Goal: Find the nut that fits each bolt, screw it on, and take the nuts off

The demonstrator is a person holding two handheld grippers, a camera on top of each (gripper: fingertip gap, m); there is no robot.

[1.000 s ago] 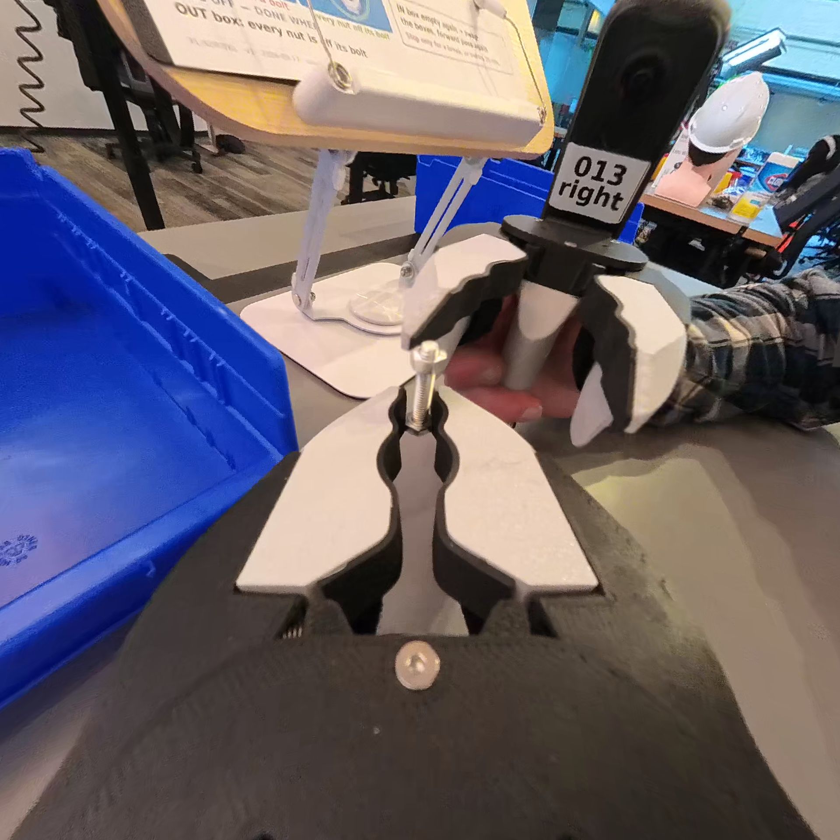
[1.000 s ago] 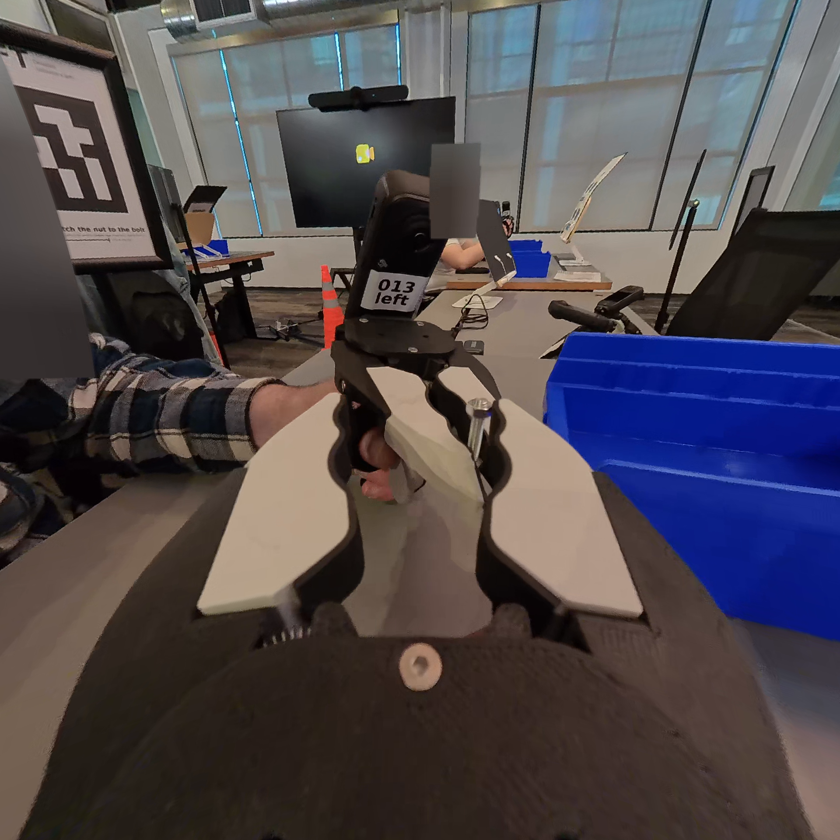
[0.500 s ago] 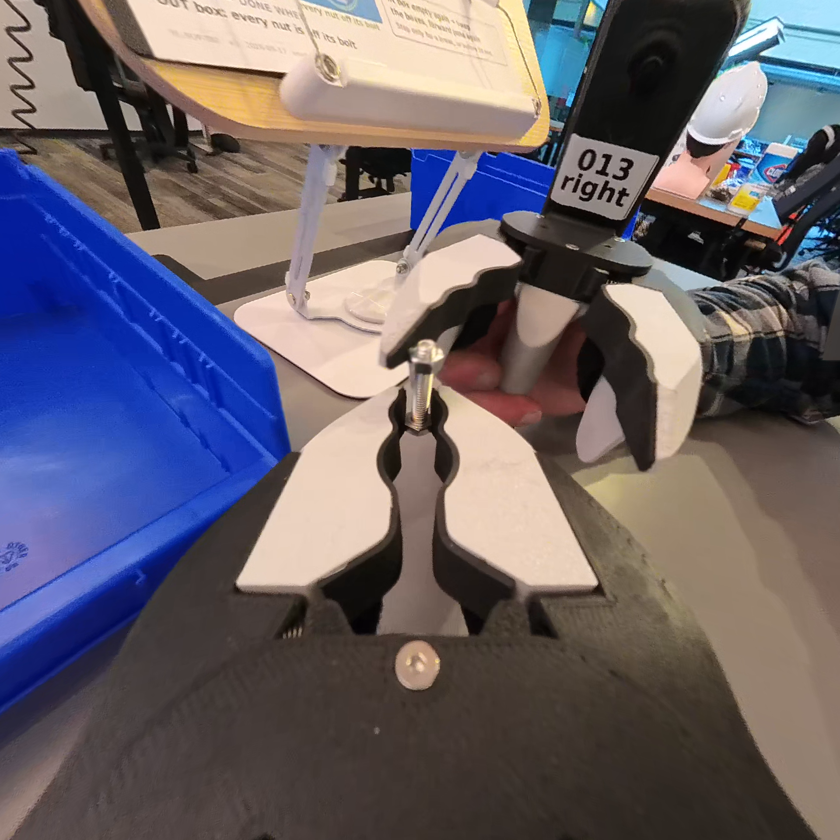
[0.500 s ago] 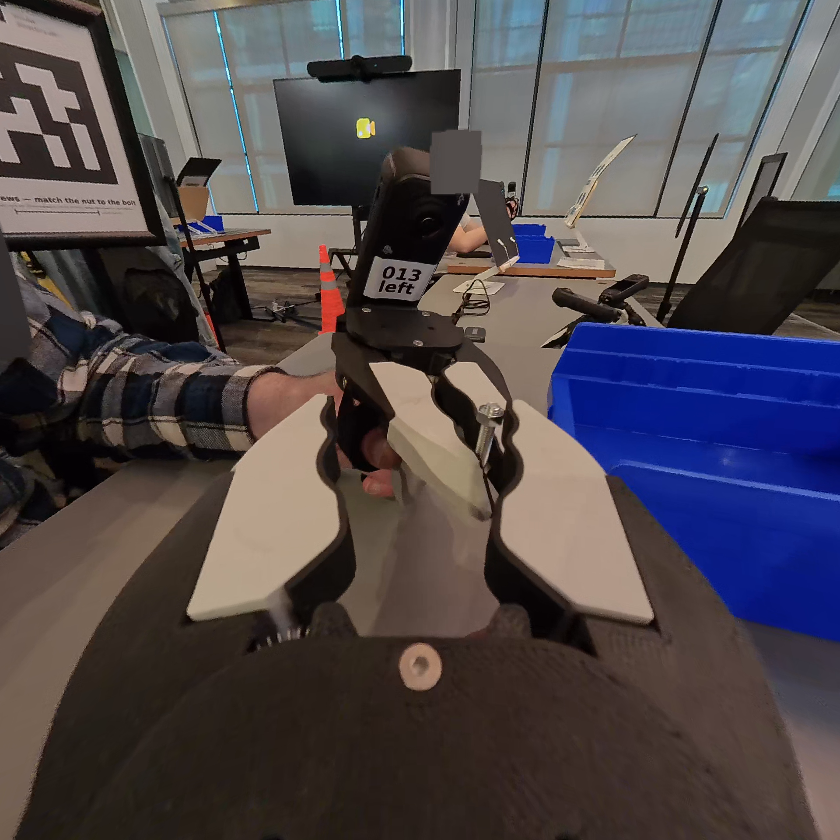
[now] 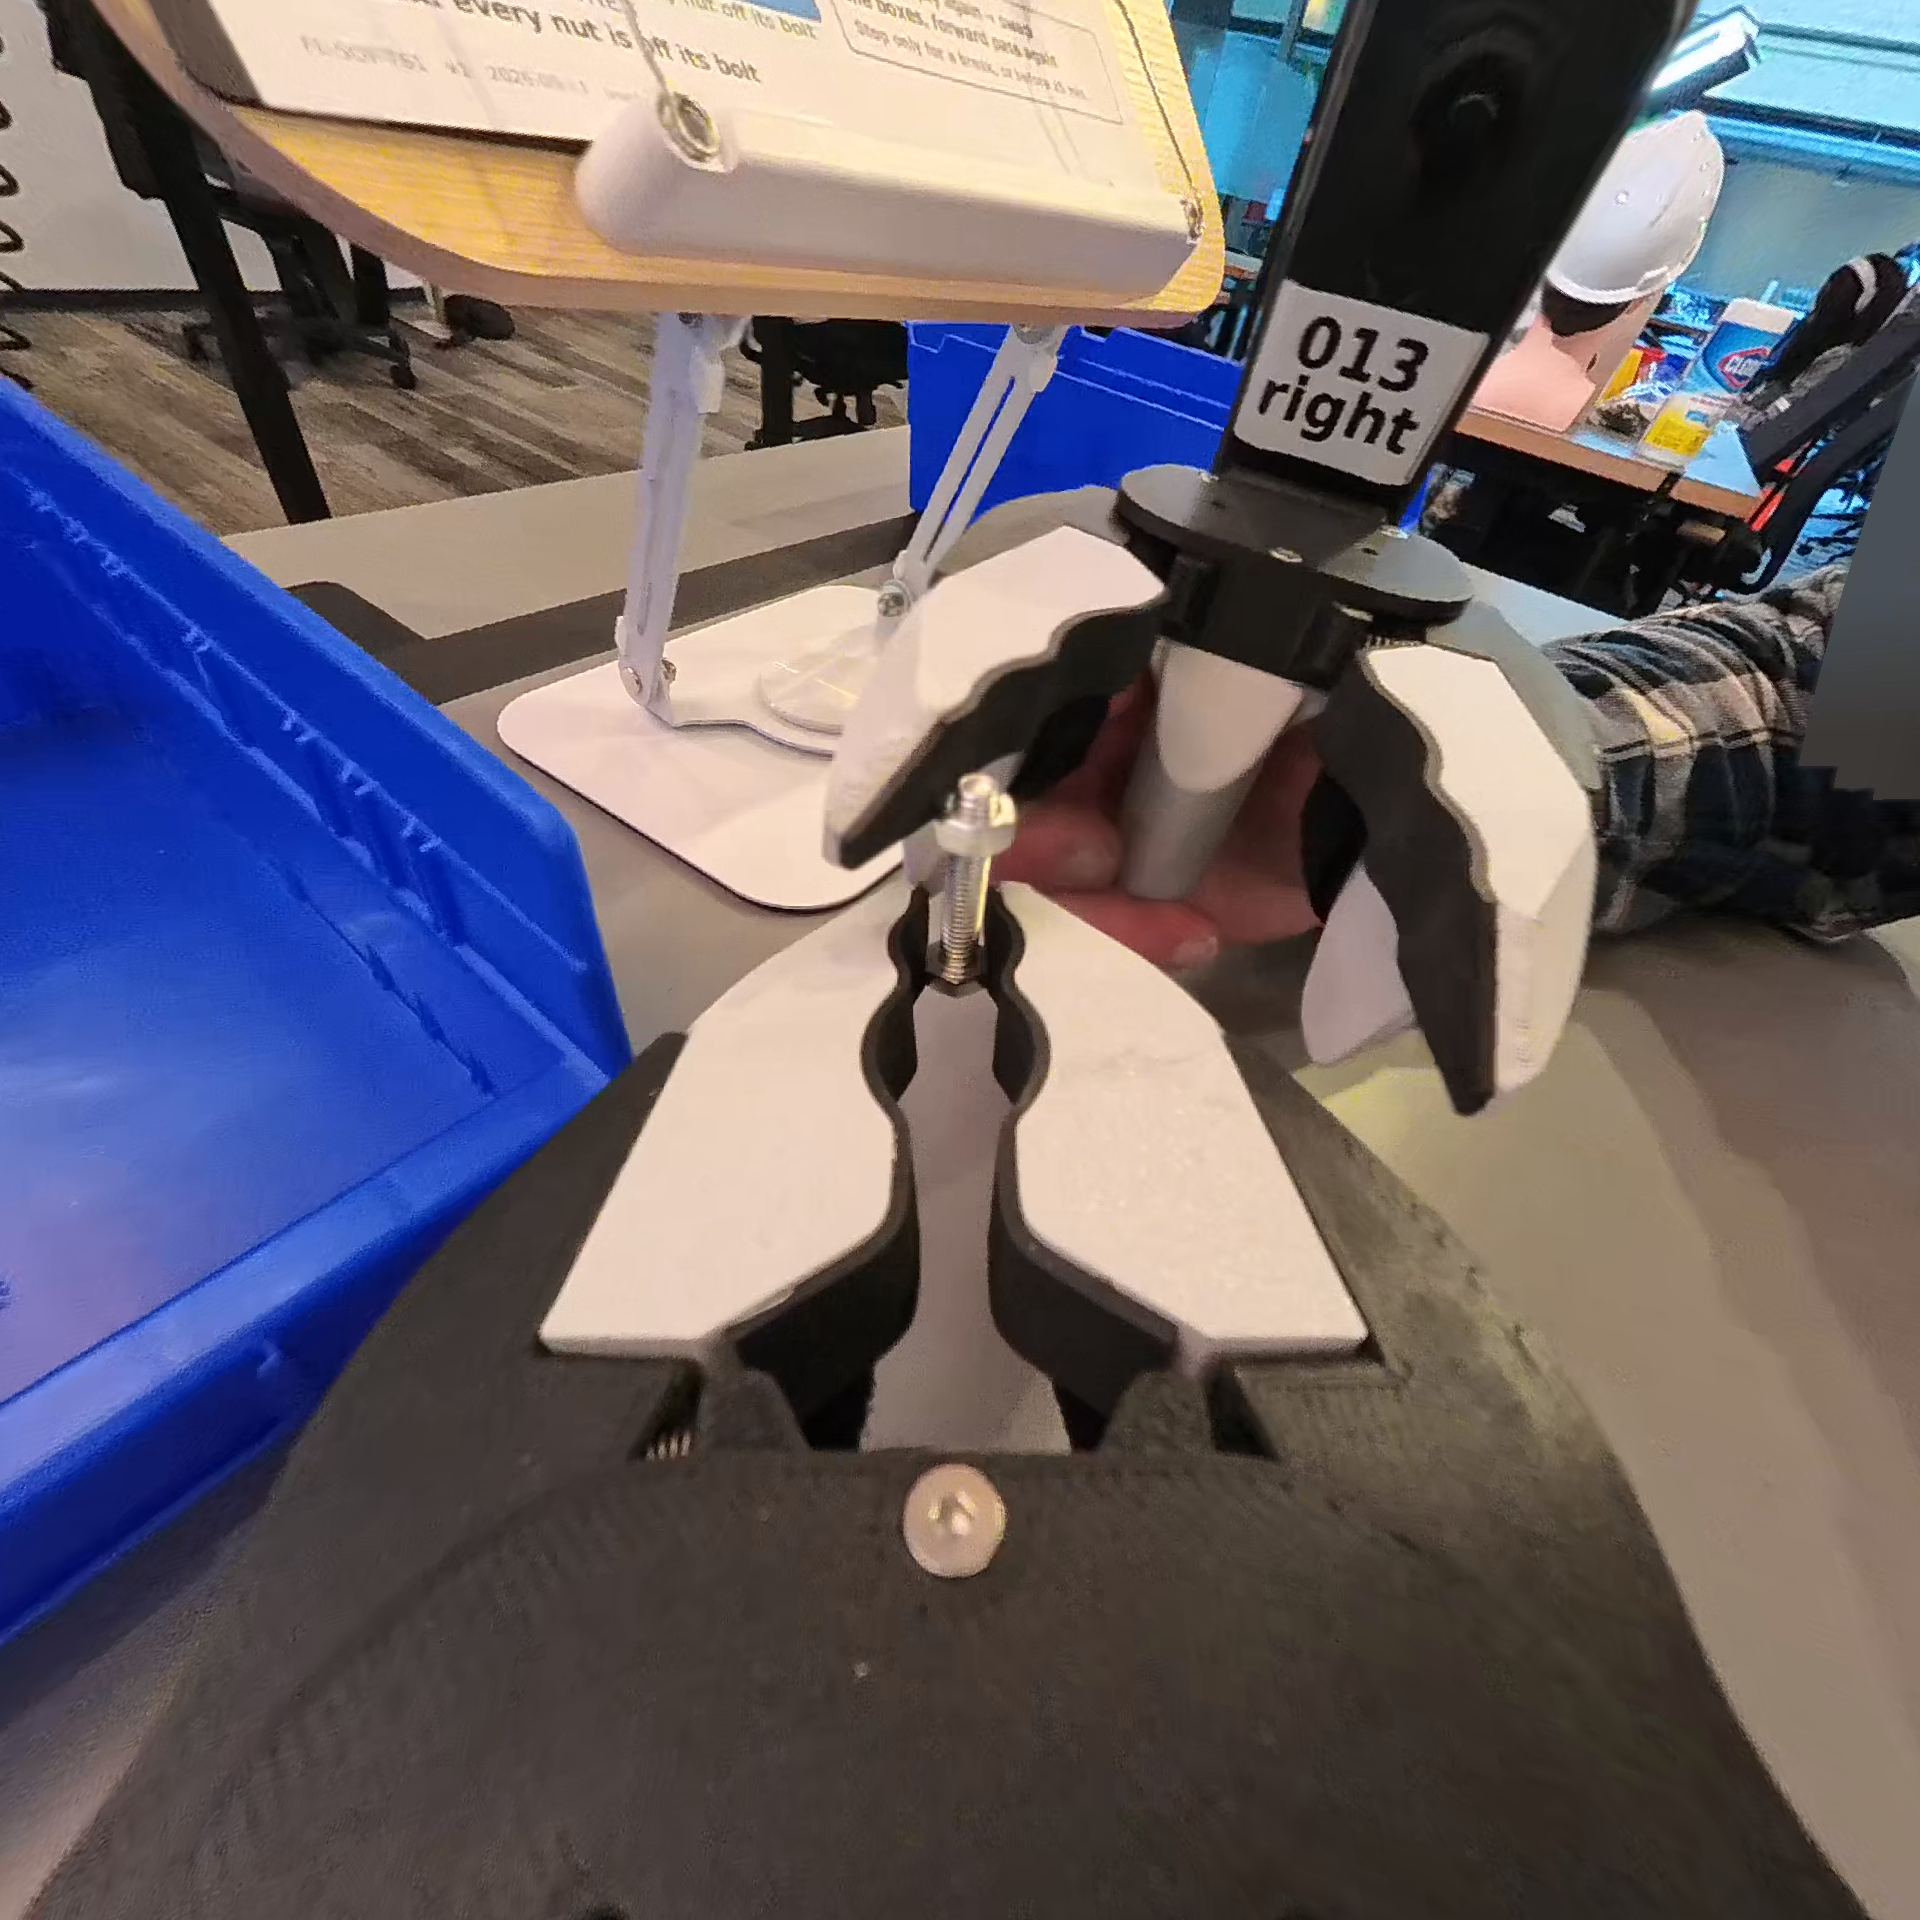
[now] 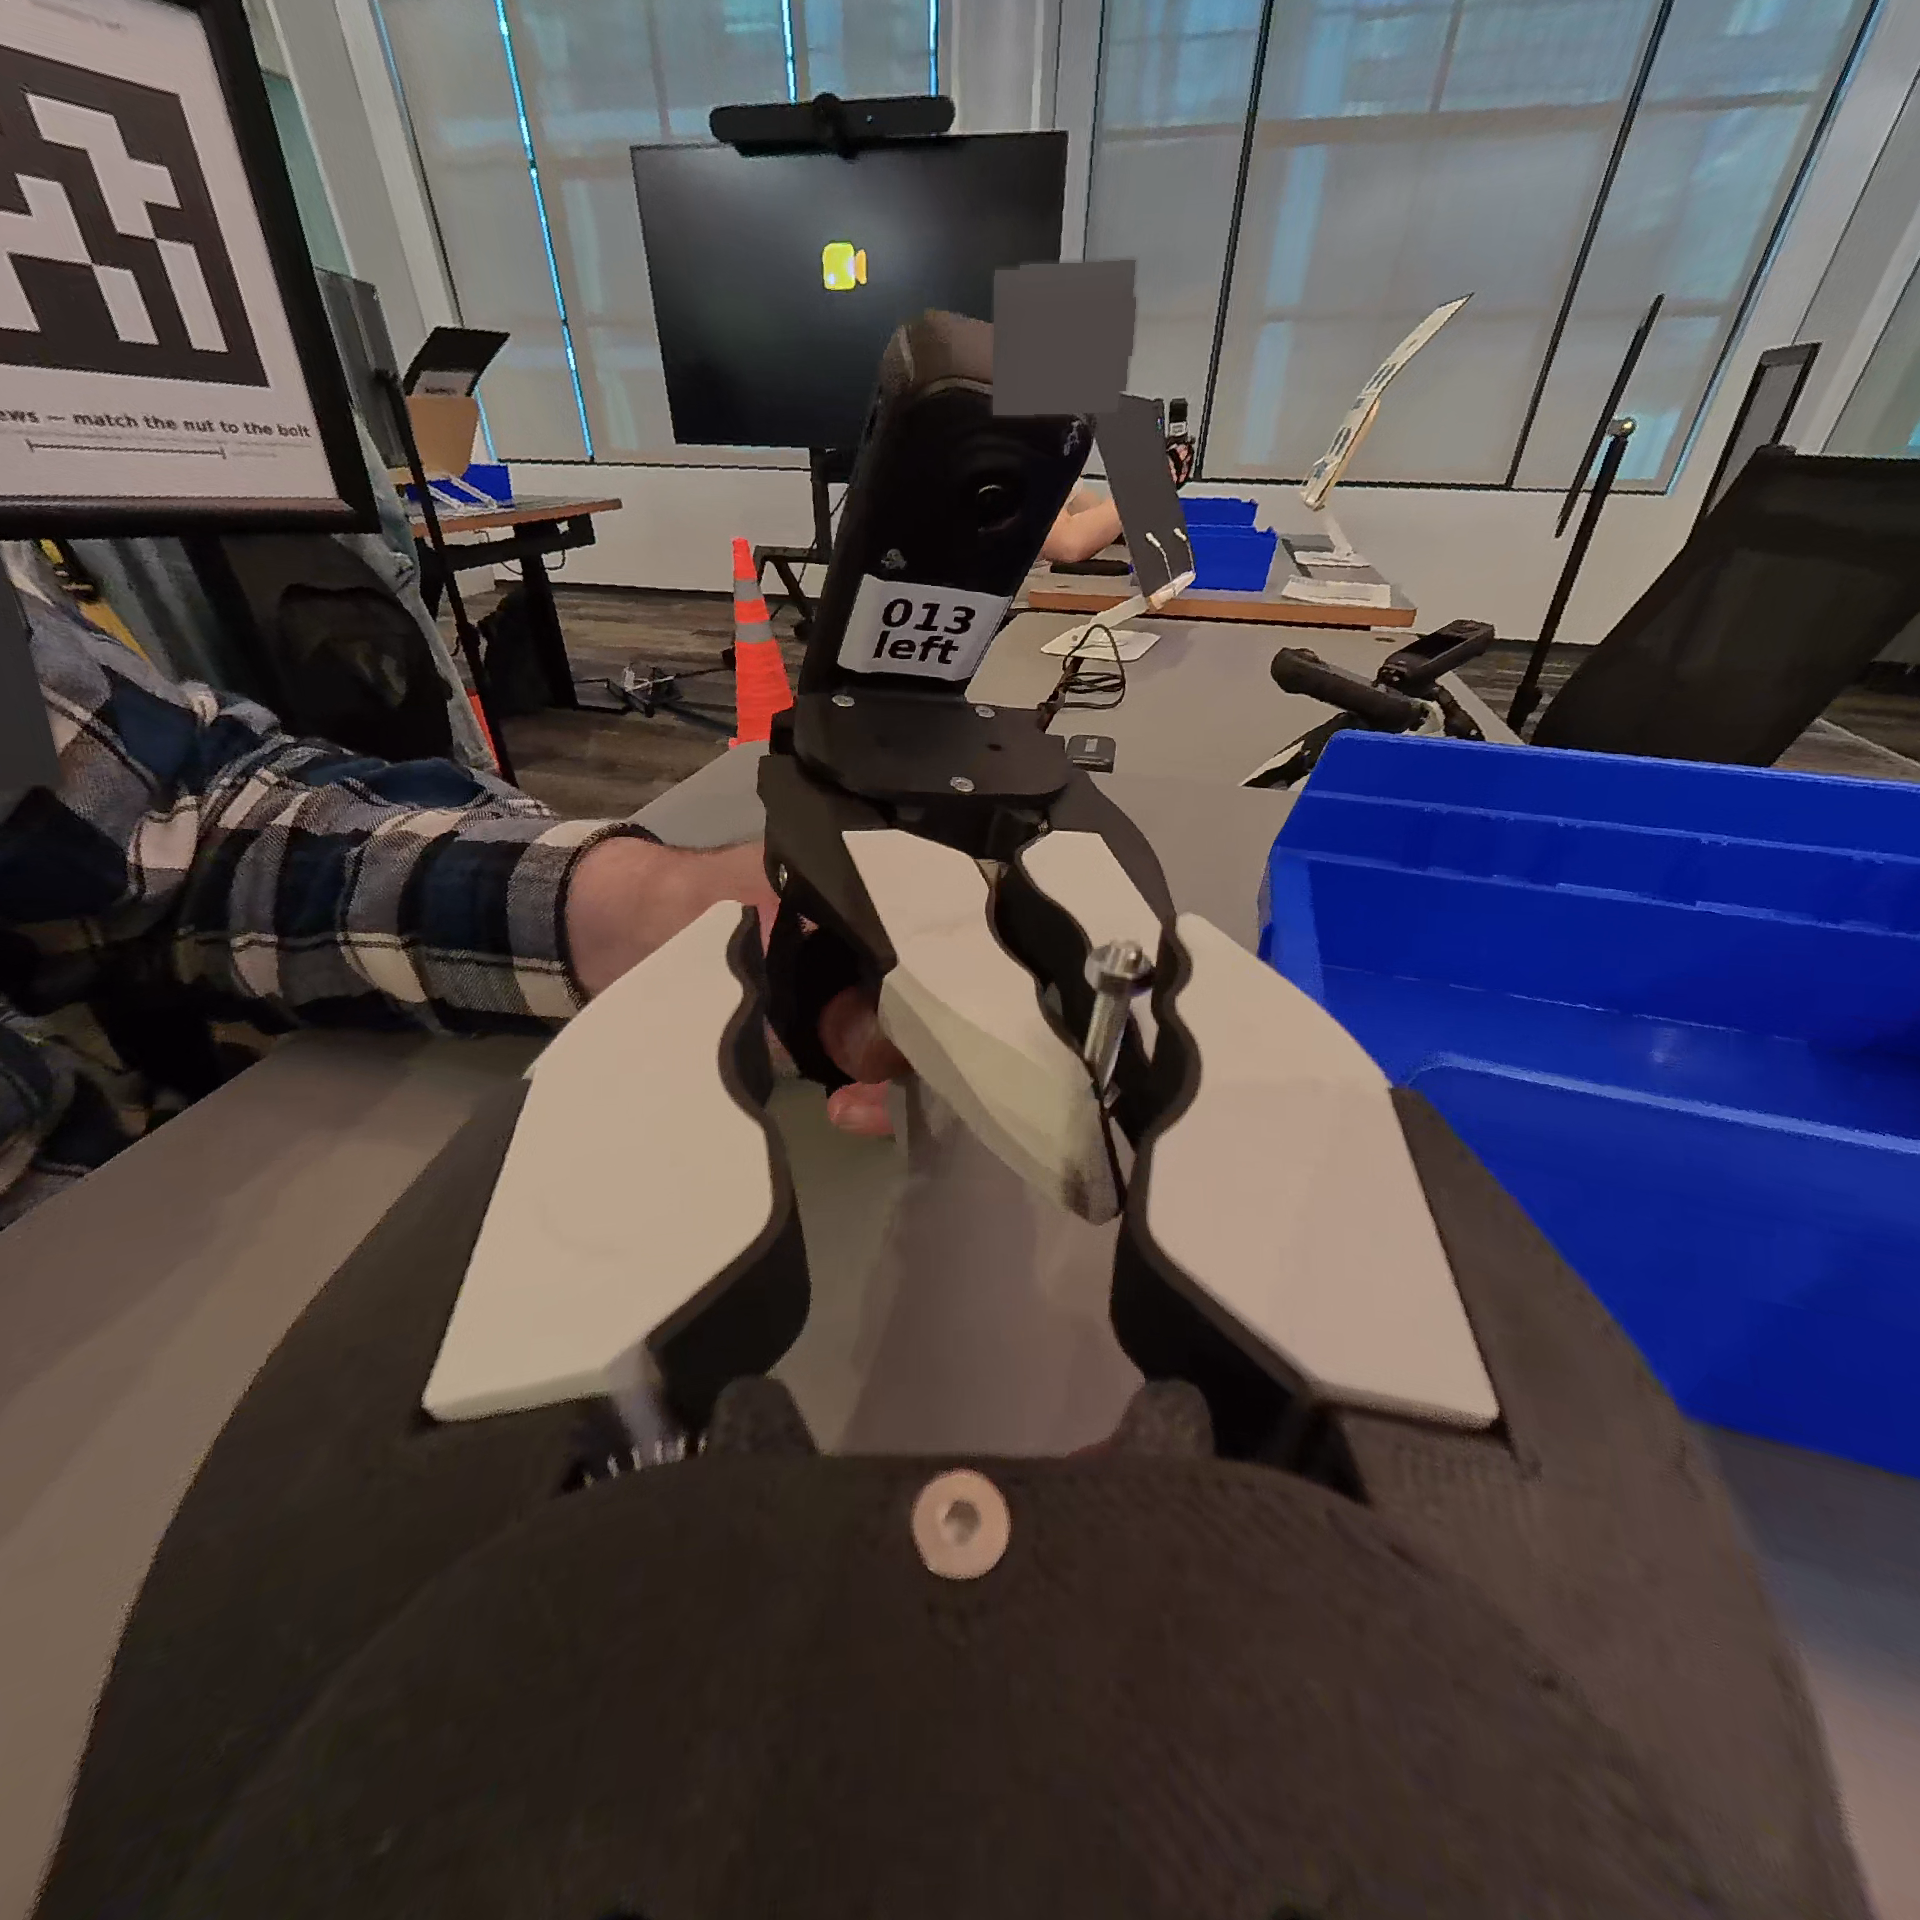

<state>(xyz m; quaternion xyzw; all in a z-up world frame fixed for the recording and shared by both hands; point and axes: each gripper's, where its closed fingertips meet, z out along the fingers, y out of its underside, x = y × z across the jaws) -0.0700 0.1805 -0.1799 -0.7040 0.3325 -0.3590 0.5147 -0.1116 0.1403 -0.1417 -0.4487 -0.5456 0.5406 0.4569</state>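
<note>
The left tool [image 5: 958,940] is clenched on the head end of a bolt [image 5: 964,894], which stands up from its tips with a nut [image 5: 975,816] near the top. The right tool [image 5: 1164,935] is spread wide, released; one finger [image 5: 966,758] lies just beside the nut. A blue bin [image 5: 260,935] sits on the table [image 5: 1662,1195] to the left.

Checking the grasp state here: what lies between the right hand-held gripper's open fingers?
In the right wrist view, the left hand-held gripper, shut on the bolt with its nut, pokes between the open fingers; neither pad presses it.
</note>
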